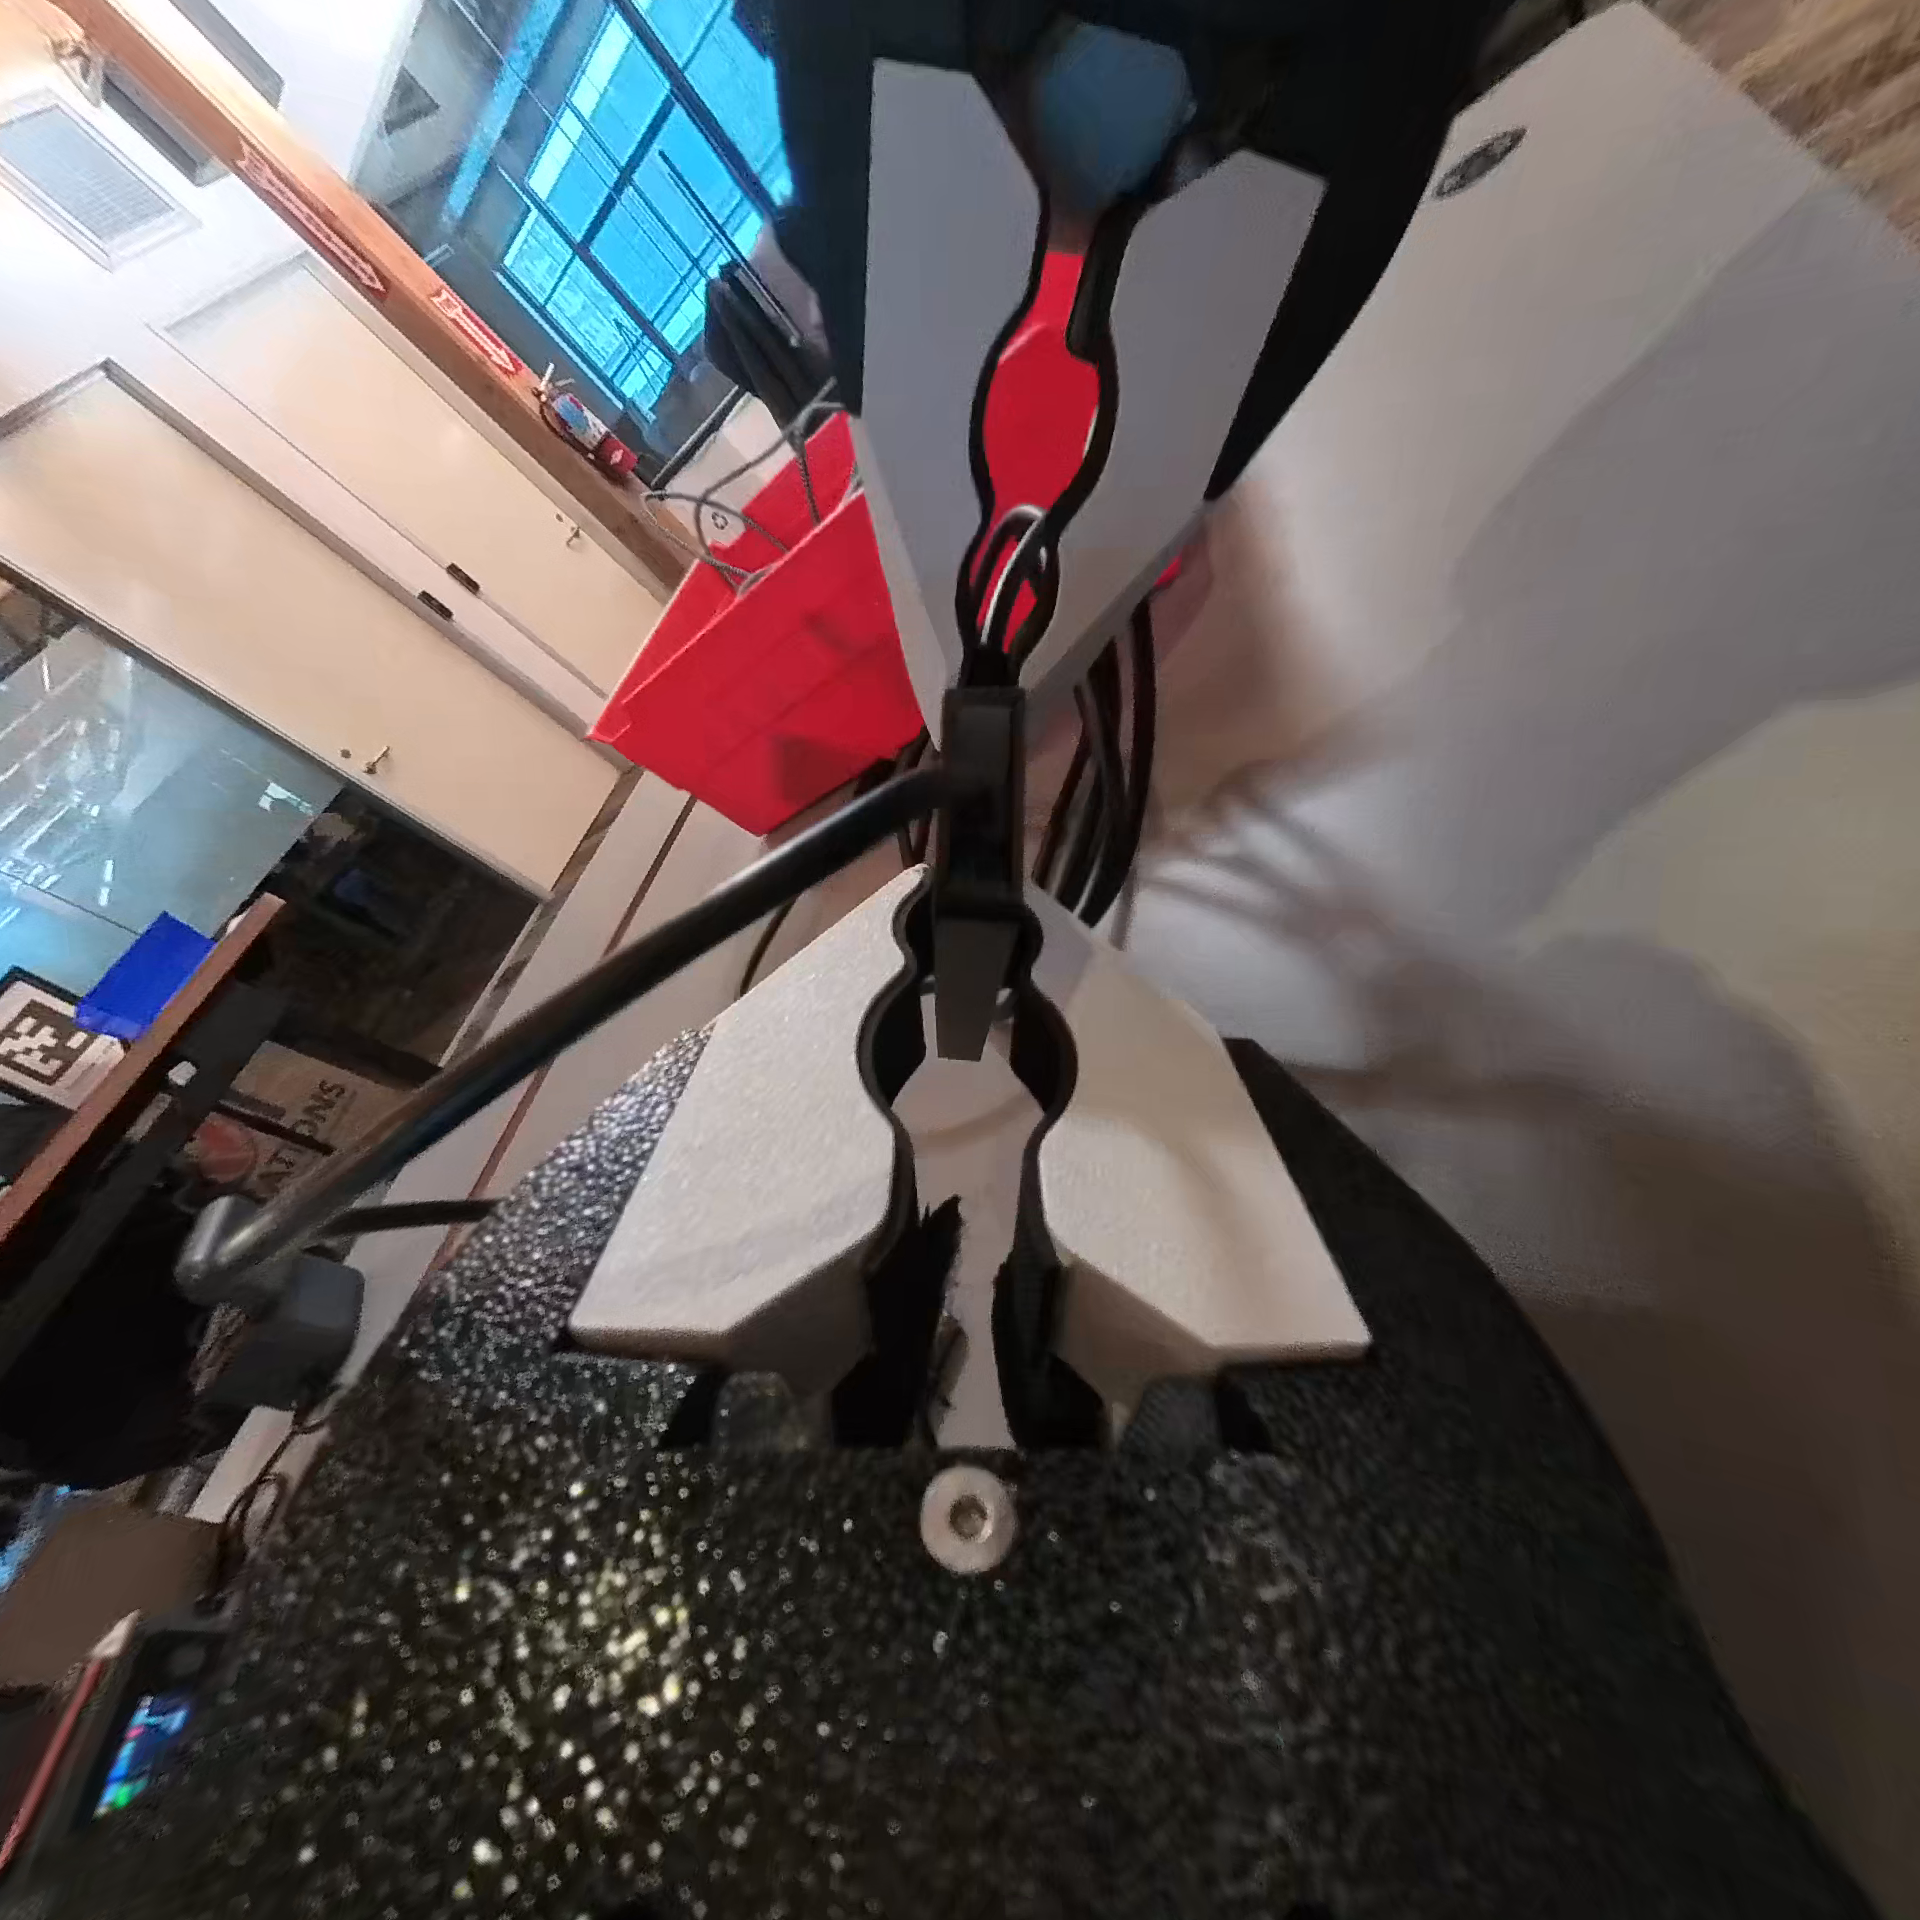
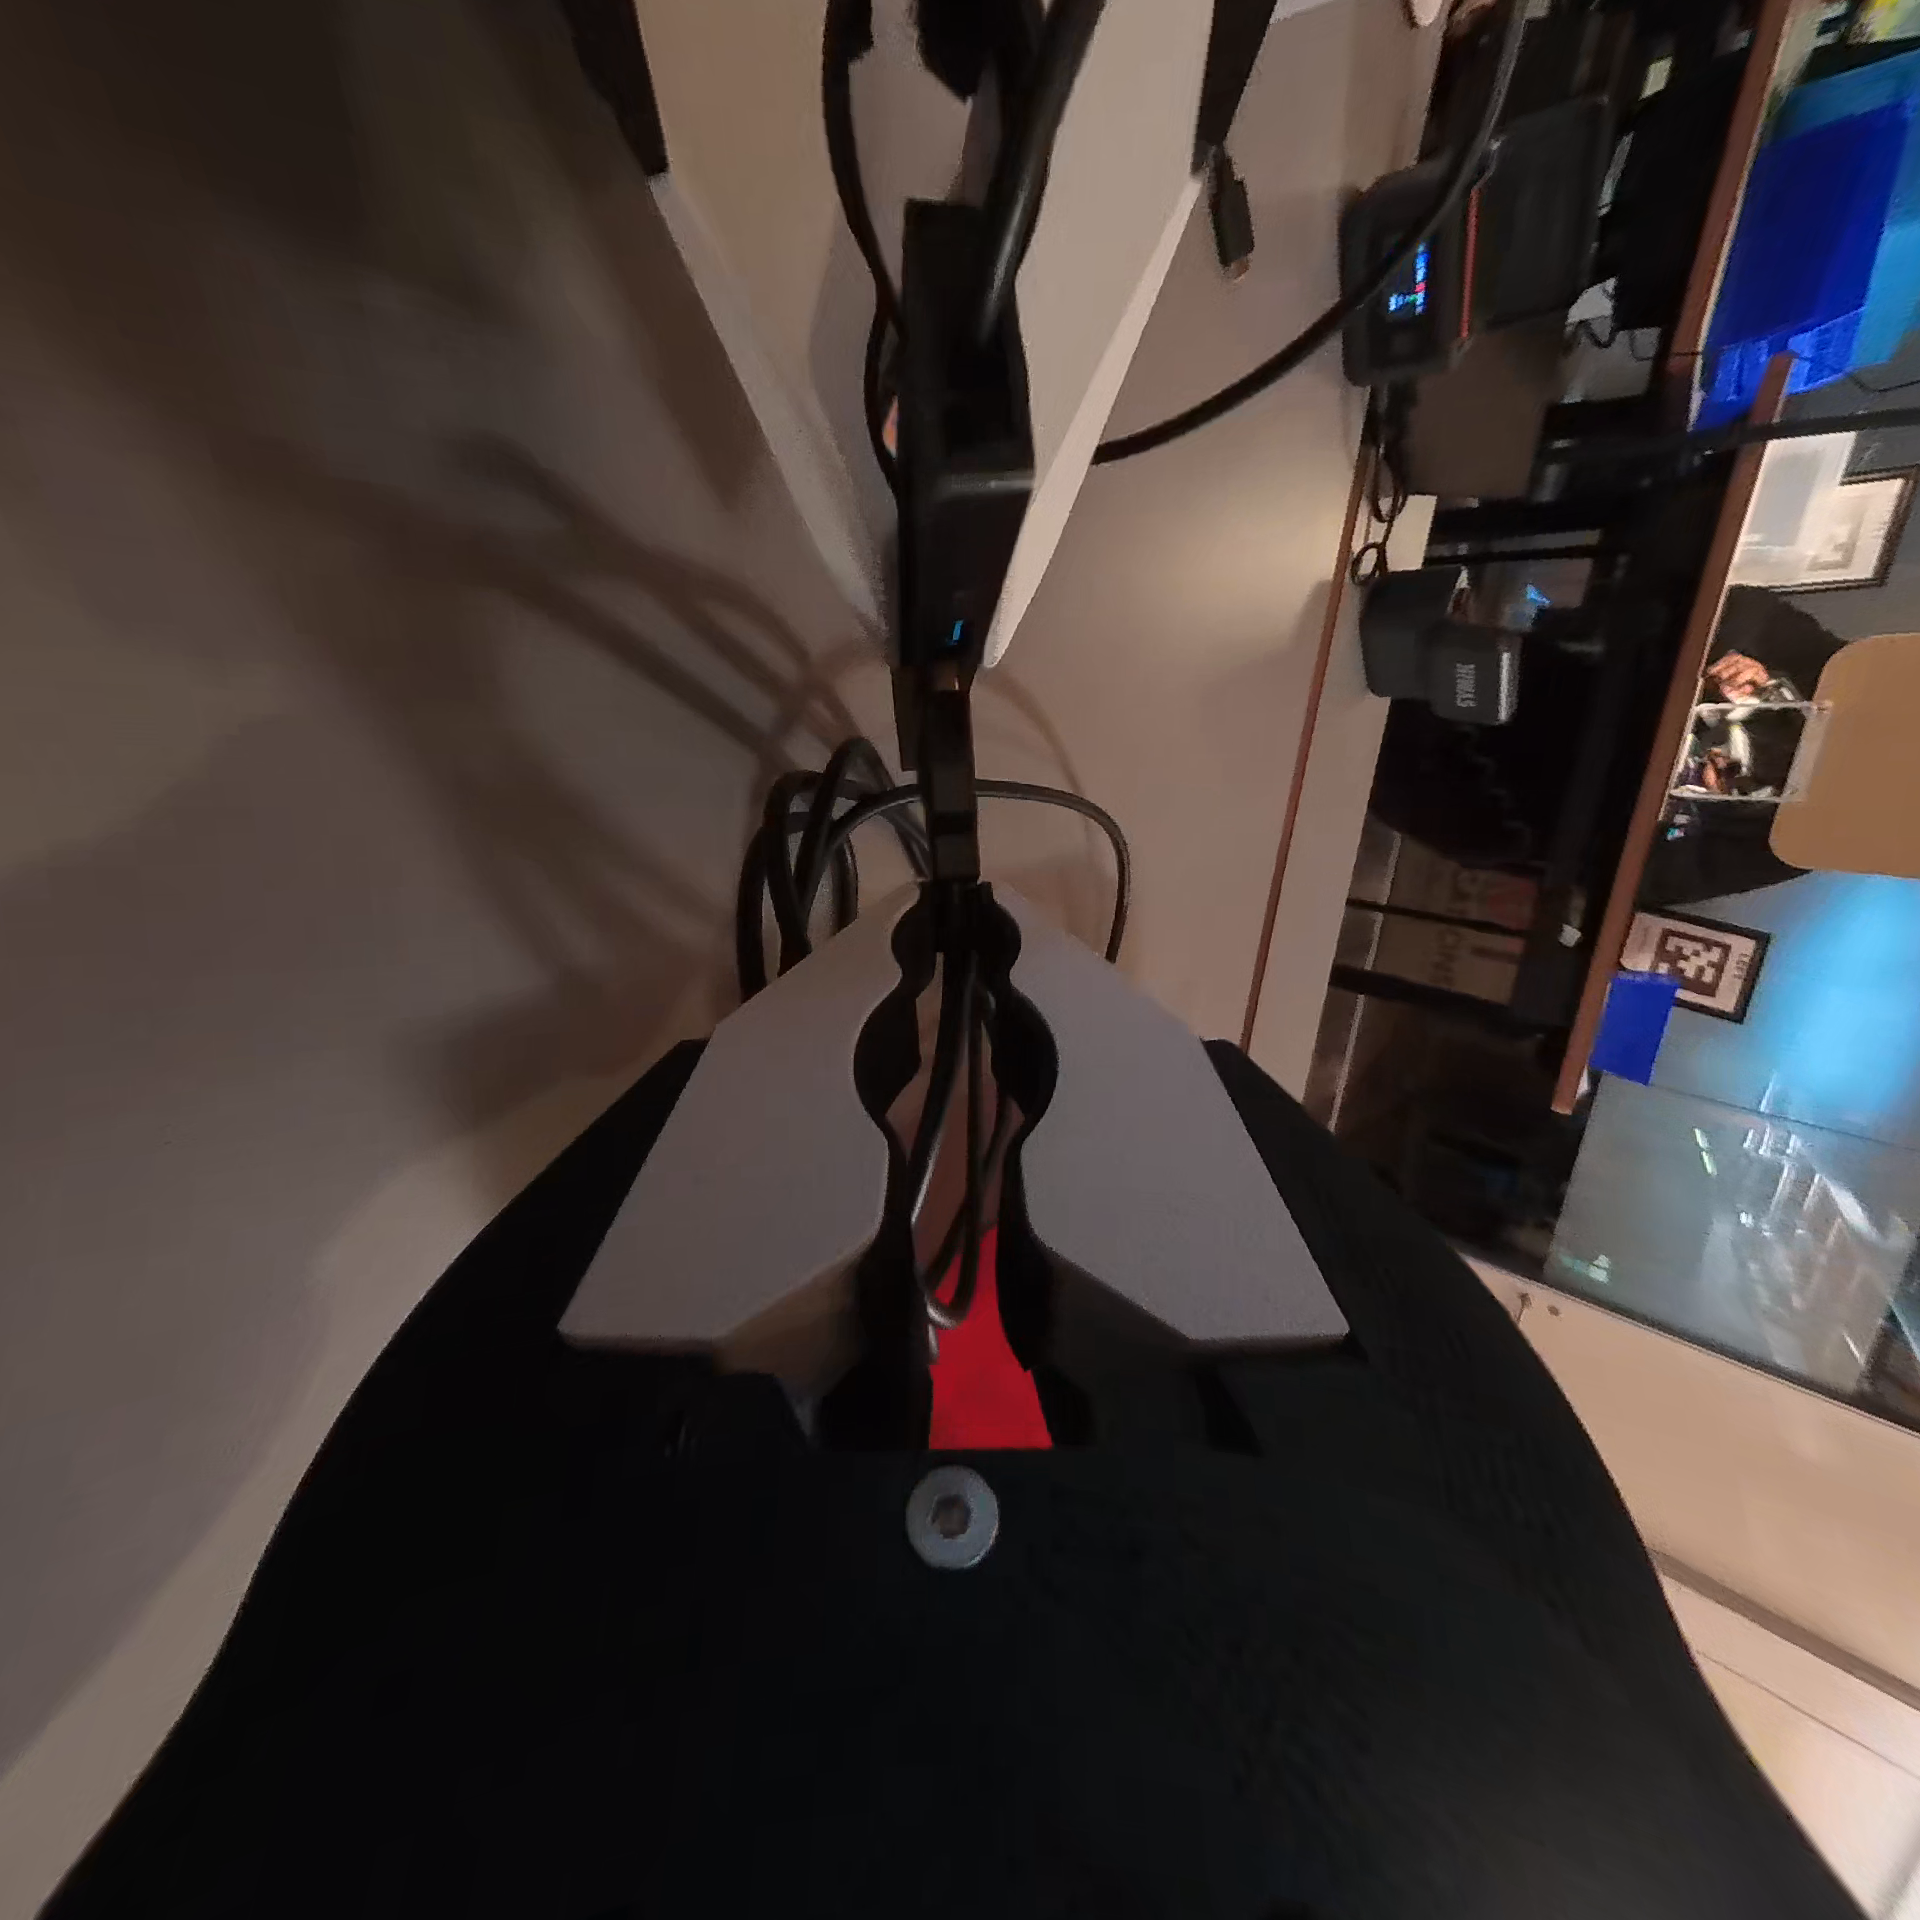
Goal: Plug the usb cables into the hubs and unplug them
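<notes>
Gripping a black USB hub (image 1: 975, 914) between its two white fingers (image 1: 790, 1122), the left claw (image 1: 971, 935) is closed on the hub's near end; the hub body runs forward from the fingertips. A thick black cable (image 1: 582, 1018) leaves the hub's left side and runs down-left across the view. Directly ahead, tip to tip with the left claw, sits the right claw (image 1: 1003, 623), its white fingers nearly together around thin black wires. A red bin (image 1: 758, 686) stands behind, left of centre, on the white table (image 1: 1558, 520).

Right wrist view: right claw (image 2: 951, 904) is clamped on the rear of a black USB plug (image 2: 948, 790), thin cable strands (image 2: 956, 1091) trailing back through the gap between its fingers (image 2: 769, 1143). The plug's front end meets the hub (image 2: 951, 468) at its port end; a small blue light shows there. Cannot tell whether the plug is fully seated or only at the port mouth. The left claw's white finger (image 2: 1081, 395) lies along the hub's right side. More black cable is coiled (image 2: 800, 873) on the table (image 2: 312, 727) just left of the plug.
</notes>
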### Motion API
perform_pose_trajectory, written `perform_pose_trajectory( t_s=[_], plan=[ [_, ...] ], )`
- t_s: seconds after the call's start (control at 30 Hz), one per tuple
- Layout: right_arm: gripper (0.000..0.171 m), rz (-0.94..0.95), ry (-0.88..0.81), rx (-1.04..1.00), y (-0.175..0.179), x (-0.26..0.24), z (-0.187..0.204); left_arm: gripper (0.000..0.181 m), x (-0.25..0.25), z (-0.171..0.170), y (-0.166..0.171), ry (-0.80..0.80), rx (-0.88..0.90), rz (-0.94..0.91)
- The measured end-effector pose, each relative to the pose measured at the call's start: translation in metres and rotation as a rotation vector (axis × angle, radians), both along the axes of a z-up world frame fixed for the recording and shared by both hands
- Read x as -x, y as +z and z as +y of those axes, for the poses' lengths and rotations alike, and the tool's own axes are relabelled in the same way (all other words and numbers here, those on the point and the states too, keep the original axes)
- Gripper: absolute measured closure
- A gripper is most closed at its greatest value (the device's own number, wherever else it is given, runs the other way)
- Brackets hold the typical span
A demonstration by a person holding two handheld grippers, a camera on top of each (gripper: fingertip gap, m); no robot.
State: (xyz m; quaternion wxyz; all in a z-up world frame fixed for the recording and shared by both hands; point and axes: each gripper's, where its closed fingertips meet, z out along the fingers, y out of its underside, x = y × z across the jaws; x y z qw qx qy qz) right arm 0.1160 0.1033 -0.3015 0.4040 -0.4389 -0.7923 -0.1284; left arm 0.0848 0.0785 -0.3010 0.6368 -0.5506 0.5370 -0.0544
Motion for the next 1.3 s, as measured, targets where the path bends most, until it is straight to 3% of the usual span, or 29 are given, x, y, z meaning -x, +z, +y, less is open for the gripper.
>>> perform_pose_trajectory(
  t_s=[0.13,0.7,1.03,1.17,1.3],
  plan=[
    [0.167,0.051,-0.009,0.033,0.006,0.001,-0.001,0.173,-0.002,-0.004,0.009,-0.012,0.001,-0.060],
    [0.168,-0.086,-0.040,-0.036,-0.009,0.000,0.002,0.173,-0.011,-0.012,0.003,-0.027,-0.018,-0.001],
    [0.165,-0.082,0.045,0.071,-0.012,-0.010,-0.011,0.172,-0.020,-0.018,-0.004,-0.071,0.030,0.013],
    [0.121,-0.204,0.035,0.280,-0.008,-0.039,-0.022,0.173,-0.023,-0.017,-0.004,-0.034,-0.010,0.043],
    [0.127,-0.082,-0.029,0.470,0.047,-0.039,-0.011,0.173,-0.037,-0.027,0.003,-0.030,-0.058,0.043]
  ],
)
